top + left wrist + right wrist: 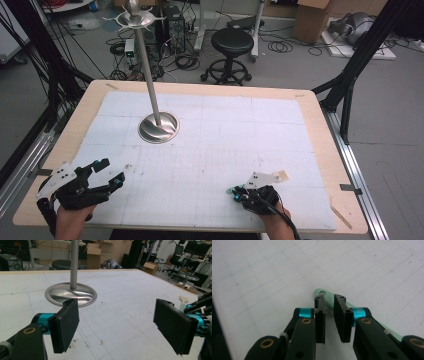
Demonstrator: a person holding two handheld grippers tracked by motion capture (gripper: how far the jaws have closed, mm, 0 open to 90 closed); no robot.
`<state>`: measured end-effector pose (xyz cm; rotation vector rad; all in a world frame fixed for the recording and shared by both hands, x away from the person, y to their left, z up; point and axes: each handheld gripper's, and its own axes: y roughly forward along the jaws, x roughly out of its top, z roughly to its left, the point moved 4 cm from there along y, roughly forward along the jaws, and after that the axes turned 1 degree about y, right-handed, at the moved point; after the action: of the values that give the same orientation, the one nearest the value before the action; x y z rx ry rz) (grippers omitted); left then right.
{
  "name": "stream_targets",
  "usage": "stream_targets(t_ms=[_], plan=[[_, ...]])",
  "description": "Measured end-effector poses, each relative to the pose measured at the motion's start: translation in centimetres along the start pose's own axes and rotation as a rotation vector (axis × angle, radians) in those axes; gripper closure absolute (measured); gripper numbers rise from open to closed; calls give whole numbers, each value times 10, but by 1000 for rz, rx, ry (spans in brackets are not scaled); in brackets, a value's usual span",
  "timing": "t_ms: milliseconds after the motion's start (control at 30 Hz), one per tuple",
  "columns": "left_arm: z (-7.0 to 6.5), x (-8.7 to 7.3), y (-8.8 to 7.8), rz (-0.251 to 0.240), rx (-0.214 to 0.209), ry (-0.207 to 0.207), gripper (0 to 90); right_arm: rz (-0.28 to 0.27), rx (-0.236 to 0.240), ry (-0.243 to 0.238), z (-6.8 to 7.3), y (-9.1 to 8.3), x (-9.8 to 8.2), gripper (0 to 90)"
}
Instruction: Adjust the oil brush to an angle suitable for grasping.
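the right gripper (329, 315) sits low over the white gridded mat (210, 150) near the table's front right, its jaws drawn nearly together with a narrow gap between them; a pale green flat utensil (322, 293), its rounded end pierced by a hanging hole, lies on the mat under and beyond the jaws, running back beneath the right one; whether the pads grip it or merely straddle it i cannot tell from these pictures. the left gripper (117, 327) waits at the front left with its jaws spread wide and nothing between them, pointed toward the steel stand (155, 90), whose round base (71, 293) rests on the far left part of the mat and whose hooked crown (134, 19) rises high; the step in hand looks like picking up the utensil; the next move would call for a firm pinch on the handle, then a lift that keeps the hole free to meet a hook.
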<state>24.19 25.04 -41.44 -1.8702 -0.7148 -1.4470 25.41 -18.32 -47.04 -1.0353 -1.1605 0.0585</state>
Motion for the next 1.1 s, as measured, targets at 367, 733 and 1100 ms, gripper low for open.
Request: stream_targets(t_ms=[367,733,1100], plan=[[1,-1,-1,0,-1,-7,212,-43,-16,77,-22,20,16,799],[2,0,-1,-1,-2,-9,212,-83,-89,150,-43,22,23,804],[4,-1,-1,0,3,-15,213,-95,-301,311,-101,-30,-10,794]])
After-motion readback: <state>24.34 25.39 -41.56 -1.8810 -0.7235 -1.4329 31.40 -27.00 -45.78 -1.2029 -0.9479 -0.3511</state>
